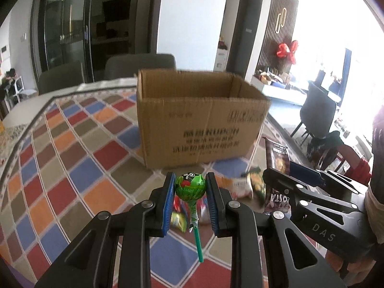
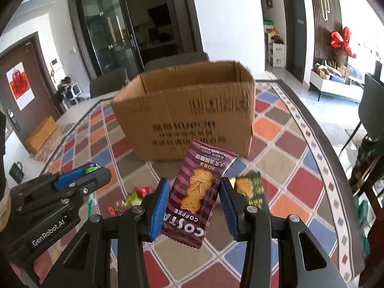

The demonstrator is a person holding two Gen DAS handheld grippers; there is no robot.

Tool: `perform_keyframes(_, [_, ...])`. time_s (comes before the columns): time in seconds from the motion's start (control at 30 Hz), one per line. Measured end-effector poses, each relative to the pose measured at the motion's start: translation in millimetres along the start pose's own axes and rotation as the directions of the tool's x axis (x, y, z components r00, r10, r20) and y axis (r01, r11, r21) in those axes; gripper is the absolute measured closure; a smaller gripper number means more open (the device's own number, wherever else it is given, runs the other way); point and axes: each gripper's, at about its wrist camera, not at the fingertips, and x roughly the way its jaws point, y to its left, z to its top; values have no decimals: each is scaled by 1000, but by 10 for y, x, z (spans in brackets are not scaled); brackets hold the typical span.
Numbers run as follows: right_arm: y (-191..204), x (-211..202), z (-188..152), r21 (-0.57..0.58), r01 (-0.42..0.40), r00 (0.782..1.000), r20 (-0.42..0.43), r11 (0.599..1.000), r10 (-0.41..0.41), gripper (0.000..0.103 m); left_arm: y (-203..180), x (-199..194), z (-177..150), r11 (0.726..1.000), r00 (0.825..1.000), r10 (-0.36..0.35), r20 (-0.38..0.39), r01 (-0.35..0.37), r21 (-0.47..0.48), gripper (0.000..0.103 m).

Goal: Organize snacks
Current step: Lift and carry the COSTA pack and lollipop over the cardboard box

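My left gripper point(image 1: 190, 187) is shut on a green wrapped lollipop point(image 1: 190, 186), whose green stick hangs down between the fingers. My right gripper point(image 2: 195, 196) is shut on a maroon Costa biscuit packet point(image 2: 195, 192), held upright above the table. An open cardboard box point(image 1: 199, 117) stands ahead on the checked tablecloth point(image 1: 79, 158); the same box point(image 2: 187, 112) fills the middle of the right wrist view. The right gripper point(image 1: 300, 180) shows at the right of the left view with its packet point(image 1: 276, 153). The left gripper point(image 2: 94, 170) shows at the left of the right view, a bit of green lollipop point(image 2: 92, 168) at its tip.
Loose snacks lie on the cloth before the box: a green packet point(image 2: 252, 189), small red and yellow sweets point(image 2: 134, 196), a white packet point(image 1: 242, 187). Grey chairs point(image 1: 141, 64) stand behind the table. The curved table edge point(image 2: 336, 148) runs along the right.
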Motion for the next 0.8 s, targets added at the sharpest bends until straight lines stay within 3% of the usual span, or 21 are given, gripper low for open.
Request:
perform_keyframes(0.5, [45, -84, 700, -35, -11, 990, 140, 999, 16, 59, 38, -152, 716, 999, 990, 23, 137, -28, 33, 77])
perform_keyframes(0.8, [72, 23, 1106, -59, -26, 987, 156, 998, 35, 59, 128, 15, 1105, 1000, 992, 1, 127, -2, 6, 77])
